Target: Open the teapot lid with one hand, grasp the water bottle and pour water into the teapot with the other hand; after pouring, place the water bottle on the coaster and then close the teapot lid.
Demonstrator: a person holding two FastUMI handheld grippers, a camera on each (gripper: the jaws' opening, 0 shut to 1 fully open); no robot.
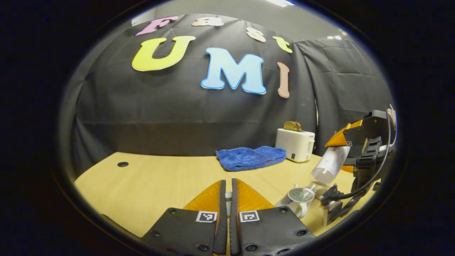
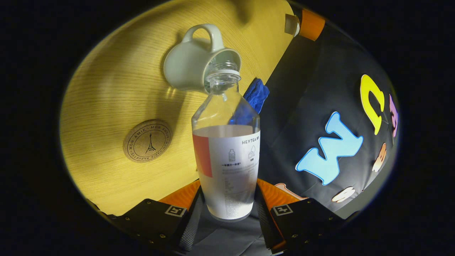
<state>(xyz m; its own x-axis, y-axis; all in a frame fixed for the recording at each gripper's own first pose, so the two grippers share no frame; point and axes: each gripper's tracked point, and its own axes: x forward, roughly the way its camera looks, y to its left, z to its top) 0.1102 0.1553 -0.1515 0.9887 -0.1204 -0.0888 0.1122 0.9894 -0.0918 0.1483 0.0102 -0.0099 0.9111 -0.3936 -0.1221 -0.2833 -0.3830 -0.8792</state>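
Our left gripper (image 1: 227,192) ends in two wedge-shaped fingers that widen toward dark flat mounting plates. We see a small square black-and-white marker at the inner top corner of each plate, and round screw heads dotted along the plates' edges. Our right gripper (image 2: 227,199) is built alike: wedge fingers, dark plates with a square marker each and small screws near the lower edges. Seen from the left gripper view, the right gripper (image 1: 339,156) shows a blocky dark housing, a ribbed black part down its side, and a black cable looping from a plug at its lower end.
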